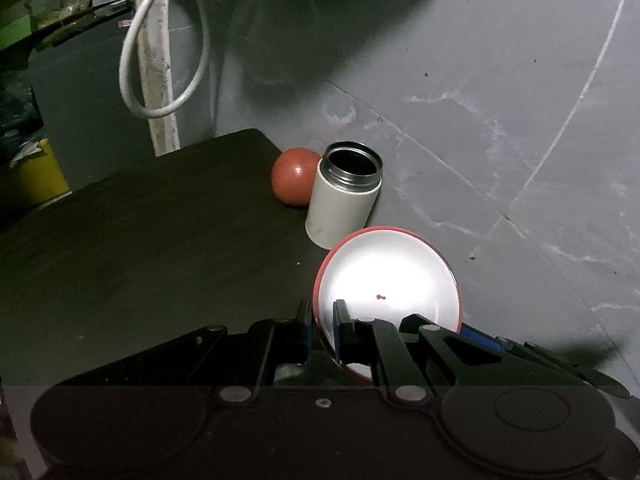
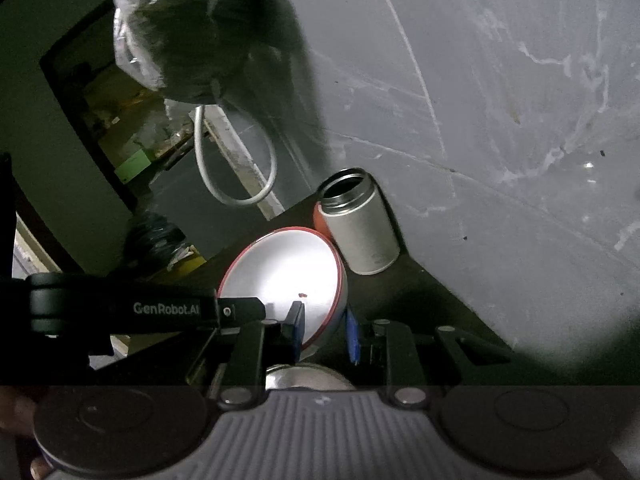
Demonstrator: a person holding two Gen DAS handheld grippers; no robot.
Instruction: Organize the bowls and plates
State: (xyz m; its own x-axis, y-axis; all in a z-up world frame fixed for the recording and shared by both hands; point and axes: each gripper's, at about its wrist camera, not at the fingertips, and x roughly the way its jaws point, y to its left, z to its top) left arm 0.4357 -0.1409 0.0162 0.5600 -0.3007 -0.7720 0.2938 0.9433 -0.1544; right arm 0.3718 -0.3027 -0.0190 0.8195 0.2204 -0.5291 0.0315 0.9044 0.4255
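Bowl [image 2: 280, 276] at centre, clamped by both grippers [image 1: 323, 322] [image 2: 325, 330], "GenRobot.AI" at left, flask [image 2: 358, 224] behind.

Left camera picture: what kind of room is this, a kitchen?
Hard to say; it looks more like a dim back room or storage corner. A dark table stands against a rough grey wall, with a loose white cable hanging and clutter behind. The bowl hints at kitchen use.

The bowl [image 1: 388, 276] is white inside with a thin red rim and a grey outer wall. It is tilted, its opening facing the cameras, above the dark desk [image 1: 140, 260]. A small red speck sits on its bright, empty inside. Gripper fingers pinch its lower rim.
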